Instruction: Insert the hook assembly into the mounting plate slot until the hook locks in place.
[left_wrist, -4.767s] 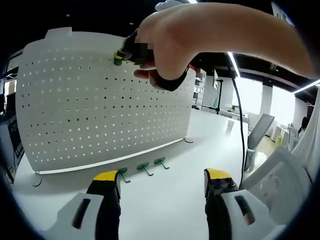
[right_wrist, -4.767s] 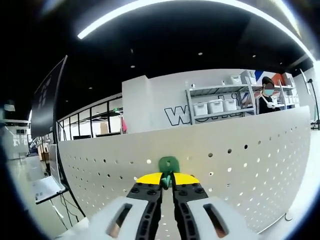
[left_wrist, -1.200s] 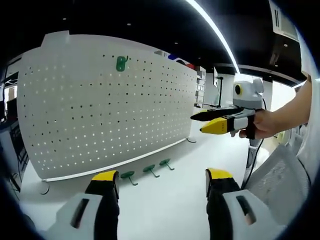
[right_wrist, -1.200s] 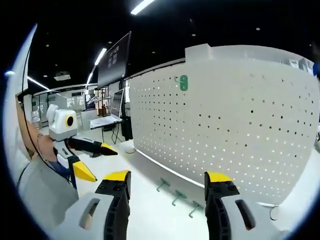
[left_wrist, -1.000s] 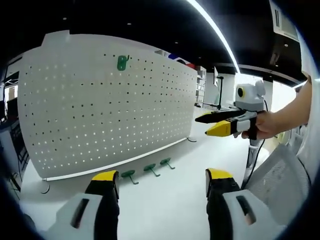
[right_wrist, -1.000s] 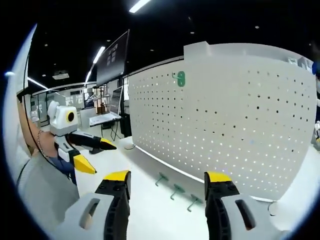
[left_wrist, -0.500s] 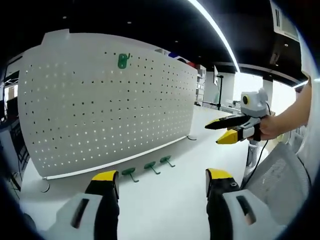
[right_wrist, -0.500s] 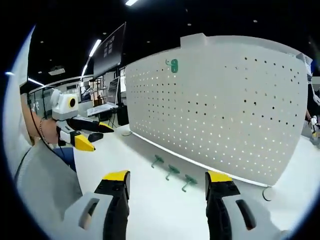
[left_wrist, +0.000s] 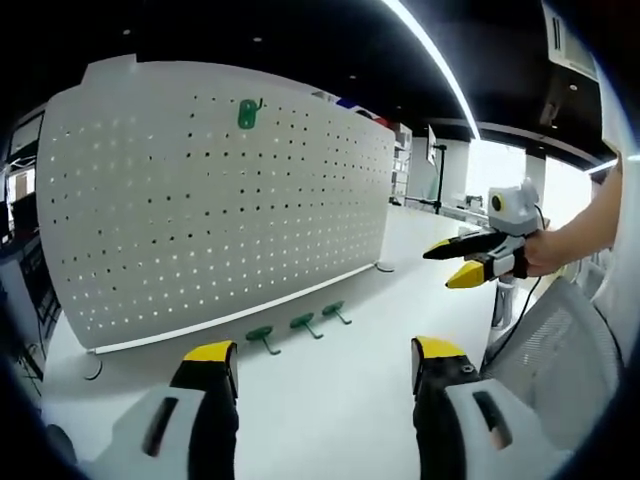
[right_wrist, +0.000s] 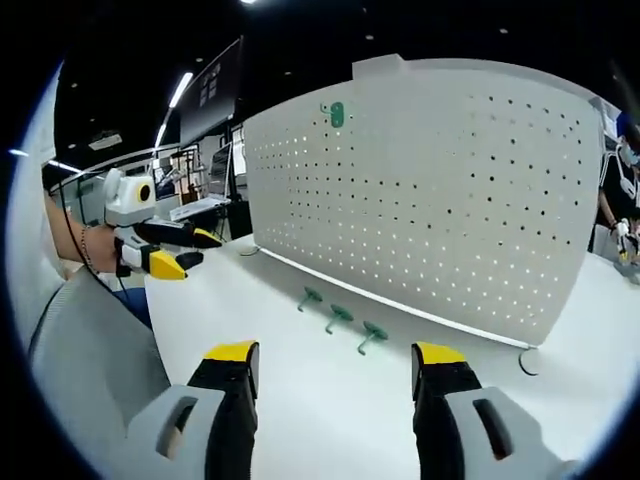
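A green hook (left_wrist: 248, 113) hangs near the top of the upright white pegboard (left_wrist: 150, 220); it is also seen from the right gripper view, green hook (right_wrist: 336, 114) on the pegboard (right_wrist: 480, 200). Three more green hooks lie on the table at the board's foot (left_wrist: 300, 325), (right_wrist: 338, 318). My left gripper (left_wrist: 325, 358) is open and empty, well short of the board. My right gripper (right_wrist: 334, 358) is open and empty too. Each gripper appears in the other's view: the right one (left_wrist: 462, 262) at right, the left one (right_wrist: 180, 250) at left, both open.
The white table (left_wrist: 330, 400) runs from the board's foot toward me. A person's hand (left_wrist: 560, 245) holds the right gripper; a mesh chair (left_wrist: 560, 350) stands at the right. Another person (right_wrist: 625, 180) stands past the board's far end.
Both grippers have drawn back from the board. The right gripper, earlier shut on the hook at the board, is open and has drifted right and down; the hook stays hanging on the board.
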